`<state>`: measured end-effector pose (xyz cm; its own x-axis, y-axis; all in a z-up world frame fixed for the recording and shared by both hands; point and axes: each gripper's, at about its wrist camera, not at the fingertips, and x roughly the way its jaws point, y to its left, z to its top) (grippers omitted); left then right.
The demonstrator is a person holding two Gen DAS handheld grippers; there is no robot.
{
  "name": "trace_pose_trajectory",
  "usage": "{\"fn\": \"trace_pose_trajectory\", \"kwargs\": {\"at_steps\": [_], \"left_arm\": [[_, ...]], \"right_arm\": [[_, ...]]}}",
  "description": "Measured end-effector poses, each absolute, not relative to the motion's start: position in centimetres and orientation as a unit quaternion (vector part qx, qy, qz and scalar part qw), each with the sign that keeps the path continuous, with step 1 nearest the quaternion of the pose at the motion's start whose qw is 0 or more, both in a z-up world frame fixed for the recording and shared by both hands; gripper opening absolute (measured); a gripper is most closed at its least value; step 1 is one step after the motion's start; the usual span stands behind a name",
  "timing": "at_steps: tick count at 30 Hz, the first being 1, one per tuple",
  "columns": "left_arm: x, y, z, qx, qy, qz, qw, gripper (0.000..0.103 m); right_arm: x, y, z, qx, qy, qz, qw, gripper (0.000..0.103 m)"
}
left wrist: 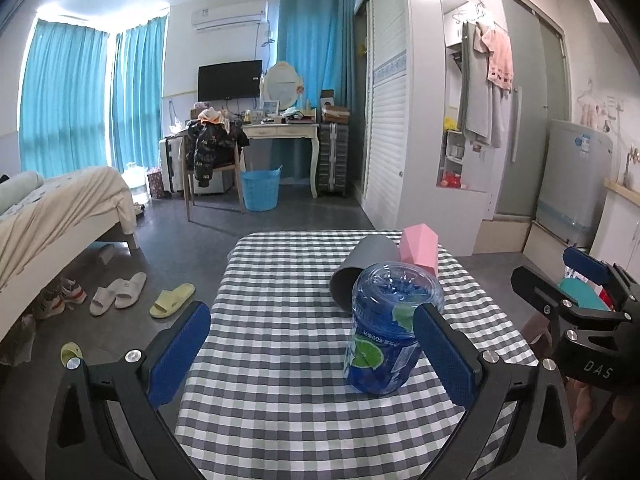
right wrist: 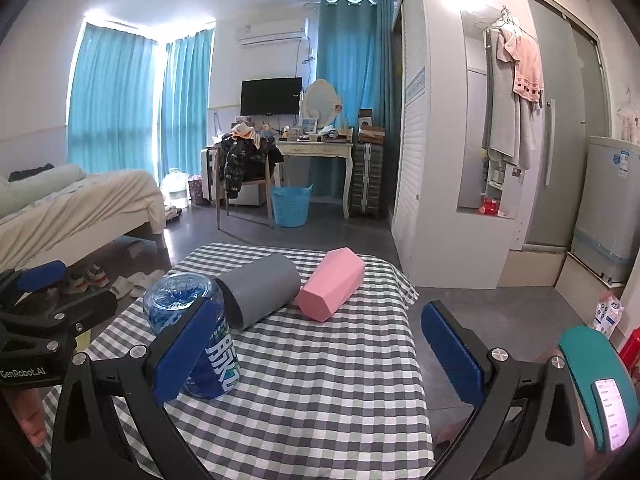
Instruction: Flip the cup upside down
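both grippers (left wrist: 312, 360) (right wrist: 320, 364) gape; blue cup (left wrist: 390, 328) upside down on table (left wrist: 280, 400).

The near half of the checked tablecloth (right wrist: 320, 400) lies bare, giving open passage between the wide-open right gripper (right wrist: 320, 364) fingers. Farther back, the blue jar (right wrist: 188, 304), the grey cup (right wrist: 260, 292) on its side and the pink cup (right wrist: 332, 288) crowd together, the jar touching the grey cup's mouth.
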<state>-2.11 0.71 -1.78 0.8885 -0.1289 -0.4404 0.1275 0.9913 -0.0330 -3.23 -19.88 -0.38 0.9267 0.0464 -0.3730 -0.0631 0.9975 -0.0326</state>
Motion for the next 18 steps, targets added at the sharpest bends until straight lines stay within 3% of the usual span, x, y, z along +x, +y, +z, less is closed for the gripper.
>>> {"fn": "trace_pose_trajectory", "kwargs": {"at_steps": [18], "left_arm": [[-2.04, 1.07, -1.80, -0.005, 0.229, -0.059, 0.972, 0.103]], "right_arm": [[-3.34, -20.34, -0.36, -0.022, 0.193, 0.027, 0.981, 0.103]]}}
